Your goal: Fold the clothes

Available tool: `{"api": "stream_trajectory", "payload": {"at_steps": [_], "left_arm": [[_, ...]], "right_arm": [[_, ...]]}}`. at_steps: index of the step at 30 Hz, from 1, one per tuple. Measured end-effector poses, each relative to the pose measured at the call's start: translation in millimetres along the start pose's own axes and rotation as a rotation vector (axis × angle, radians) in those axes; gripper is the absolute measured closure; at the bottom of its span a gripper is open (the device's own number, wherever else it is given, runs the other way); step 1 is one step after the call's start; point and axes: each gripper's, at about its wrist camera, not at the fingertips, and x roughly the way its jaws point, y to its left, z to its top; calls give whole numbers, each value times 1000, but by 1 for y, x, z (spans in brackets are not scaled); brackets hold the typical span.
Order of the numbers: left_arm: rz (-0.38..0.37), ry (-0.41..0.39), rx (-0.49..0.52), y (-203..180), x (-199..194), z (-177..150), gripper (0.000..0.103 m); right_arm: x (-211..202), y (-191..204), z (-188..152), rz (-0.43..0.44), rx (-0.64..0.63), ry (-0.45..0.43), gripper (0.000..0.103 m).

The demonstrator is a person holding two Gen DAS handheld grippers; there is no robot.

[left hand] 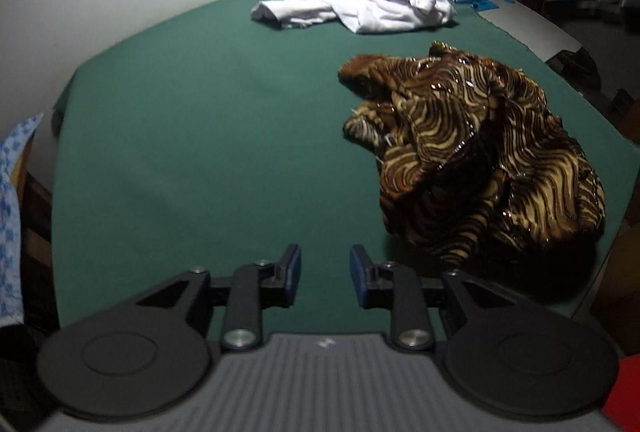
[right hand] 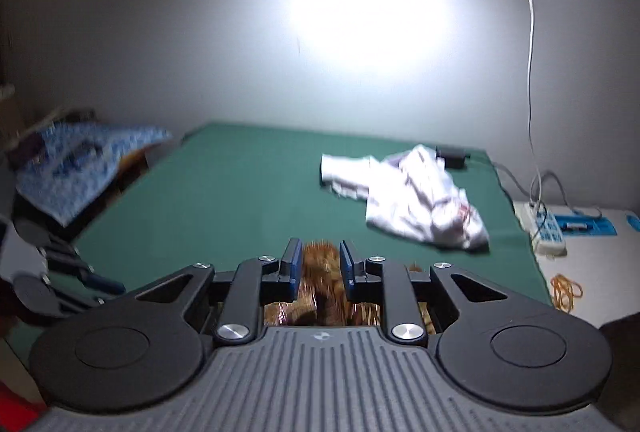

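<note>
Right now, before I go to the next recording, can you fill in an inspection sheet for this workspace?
Surface: green cloth covering the table, mostly bare.
Job's things: striped brown garment crumpled at the near right; white garment crumpled at the far side.
Clutter: rubber bands and a power strip past the cloth's right edge.
Grippers: left hand-held gripper open over bare cloth; right hand-held gripper open, brown fabric showing between its fingers, contact unclear.
Cables: white cable hanging down the wall.
Surroundings: white wall, bright lamp glare, blue patterned fabric at the left.
</note>
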Motion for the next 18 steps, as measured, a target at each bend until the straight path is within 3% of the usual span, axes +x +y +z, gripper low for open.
{"api": "stream_trajectory", "payload": {"at_steps": [2,5,8,10,11,12,13,18], "left_arm": [[-7,14,-15,-7,8,4,50],[7,3,-15,-22,17,14,49],[21,11,-38,-31,32,24,34],[35,33,-60,-36,44,30,36],[48,56,-64,-39,53,34,58],[55,80,-69,-41,60,38,94],[51,98,-80,-43,67,42,103],[122,7,-127,-47,69,79,103]], "right_arm": [[19,9,-22,15,-26,76,71],[33,6,-31,48,8,97,70],[38,1,-33,97,48,113,65],[52,1,-41,119,34,131,68],[57,1,-43,125,23,137,76],[60,-3,-42,133,36,130,102],[62,-7,-41,140,56,118,103],[62,-52,-20,115,176,14,103]]}}
